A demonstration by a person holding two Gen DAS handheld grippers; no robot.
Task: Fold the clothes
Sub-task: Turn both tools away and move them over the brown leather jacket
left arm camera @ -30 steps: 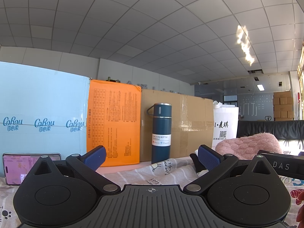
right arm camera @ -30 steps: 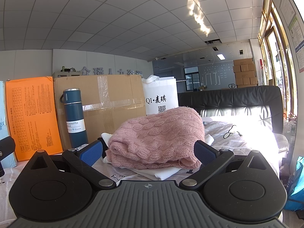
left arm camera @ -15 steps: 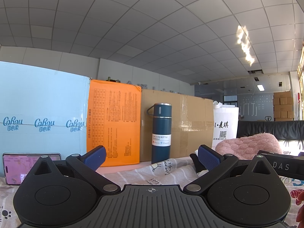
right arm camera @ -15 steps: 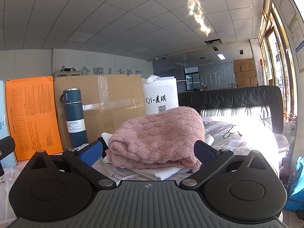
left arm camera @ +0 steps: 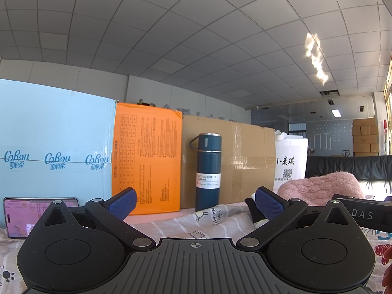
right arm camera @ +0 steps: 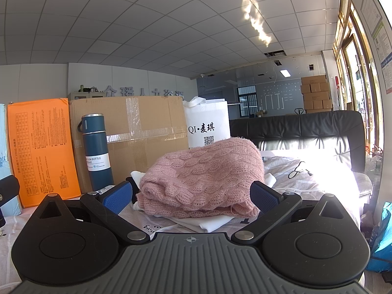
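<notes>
- Left tongs (left arm camera: 194, 202): wide open, nothing betw. the 2 blue pads (left arm camera: 122, 202). They sit low over a printed sheet (left arm camera: 208, 223) on the surface.
- Right tongs (right arm camera: 191, 194): wide open too, nothing held. The pink sweater (right arm camera: 203, 178) sits just in front, in the gap betw. the pads, not touching as far as I can tell.
- Pink sweater: 1, folded, lies flat. Its long side runs left to right in the right view. Fold edge faces the camera.
- It sits on top of white clothes (right arm camera: 208, 220), also folded flat; can't count how many layers.
- In the left view the pink sweater (left arm camera: 321, 186) is far right, behind the right pad.
- 1 dark blue bottle (left arm camera: 208, 171) stands upright, just in front of the brown box (left arm camera: 247, 161).
- Boxes in a row at the back: 1 light blue box (left arm camera: 56, 142), 1 orange box (left arm camera: 147, 159), 1 brown.
- 1 white bag (right arm camera: 208, 125) stands behind the sweater.
- 1 phone (left arm camera: 27, 214) w/ a pink screen leans at the far left.
- 1 black sofa (right arm camera: 306, 134) at the back right.
</notes>
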